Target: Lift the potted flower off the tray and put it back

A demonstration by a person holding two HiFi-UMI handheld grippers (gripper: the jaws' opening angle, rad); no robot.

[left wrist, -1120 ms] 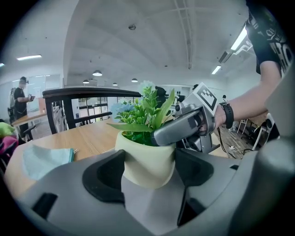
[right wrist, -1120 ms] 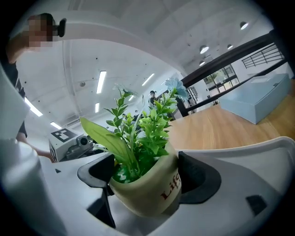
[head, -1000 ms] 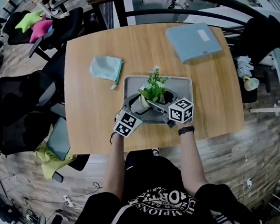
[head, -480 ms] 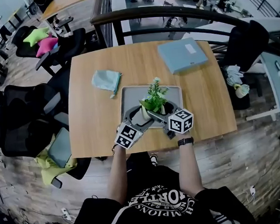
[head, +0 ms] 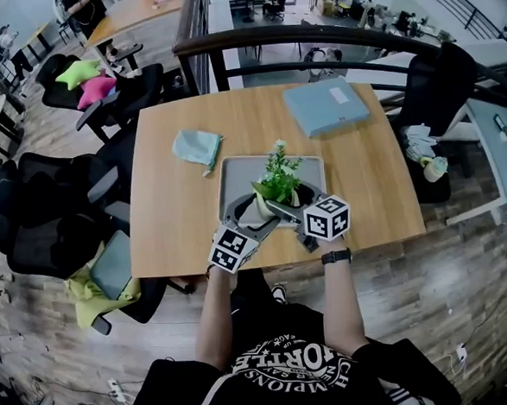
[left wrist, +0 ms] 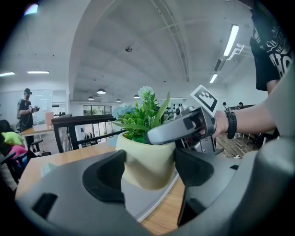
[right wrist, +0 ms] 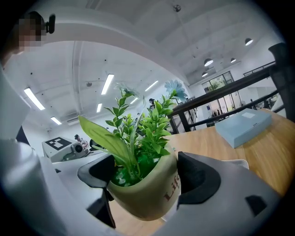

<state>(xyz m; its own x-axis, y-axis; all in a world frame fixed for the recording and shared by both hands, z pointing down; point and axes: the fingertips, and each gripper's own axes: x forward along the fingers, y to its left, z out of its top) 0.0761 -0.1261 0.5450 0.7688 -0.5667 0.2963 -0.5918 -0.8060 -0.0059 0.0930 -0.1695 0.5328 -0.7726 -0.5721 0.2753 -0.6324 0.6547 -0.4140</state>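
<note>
The potted flower (head: pixel 277 177), green leaves in a cream pot (left wrist: pixel 145 161), hangs a little above the grey tray (head: pixel 232 169) on the wooden table. My left gripper (head: pixel 253 215) comes in from the near left, shut on the pot, its pads pressing both sides (left wrist: pixel 145 173). From the near right, my right gripper (head: pixel 281 206) is likewise shut on the same pot (right wrist: pixel 147 196), one pad on each side (right wrist: pixel 143 177). In the left gripper view the right gripper (left wrist: pixel 179 129) shows behind the pot, with the tray (left wrist: pixel 138 203) below.
A light blue folder (head: pixel 325 106) lies at the table's far right and a pale blue cloth (head: pixel 196 148) at the far left. Black office chairs (head: pixel 55 211) stand left of the table, and a dark railing (head: pixel 311 37) runs behind it.
Both grippers have risen together with the potted flower between them, lifting it away from the tray. The table looks smaller and farther below in the head view.
</note>
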